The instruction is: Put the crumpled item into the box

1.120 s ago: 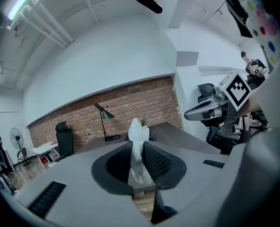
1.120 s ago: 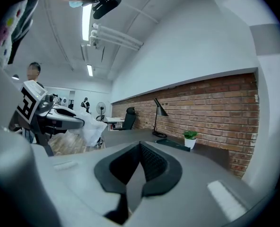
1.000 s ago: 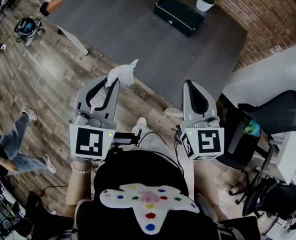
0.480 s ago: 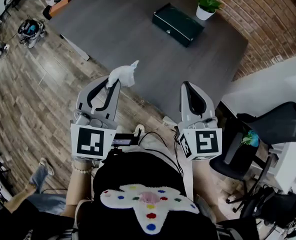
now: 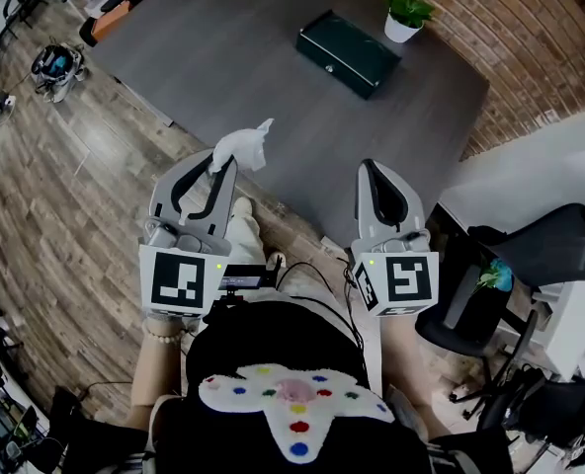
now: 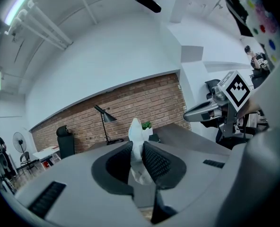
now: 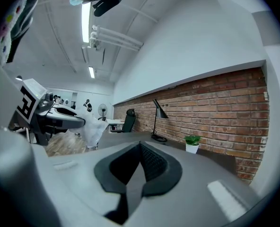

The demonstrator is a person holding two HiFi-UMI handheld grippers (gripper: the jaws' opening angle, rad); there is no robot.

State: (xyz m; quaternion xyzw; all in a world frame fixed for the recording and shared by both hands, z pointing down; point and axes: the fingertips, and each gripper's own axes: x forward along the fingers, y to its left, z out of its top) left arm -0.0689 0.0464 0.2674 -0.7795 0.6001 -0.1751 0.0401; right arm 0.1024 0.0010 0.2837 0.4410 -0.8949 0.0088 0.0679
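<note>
My left tool point(image 5: 223, 163) clamped the crumpled tissue point(image 5: 245, 146); my right tool point(image 5: 371, 169) was closed on nothing. I judged it best to release only squarely over the box point(image 5: 349, 39), upper centre.

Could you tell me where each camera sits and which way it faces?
Head view: on the head, facing down at the table; left gripper, right gripper, torso show.
Left gripper view: on that gripper, along jaws shut on the crumpled item, towards the brick wall.
Right gripper view: on its gripper, along shut empty jaws, same wall.
Both share the potted plant.
</note>
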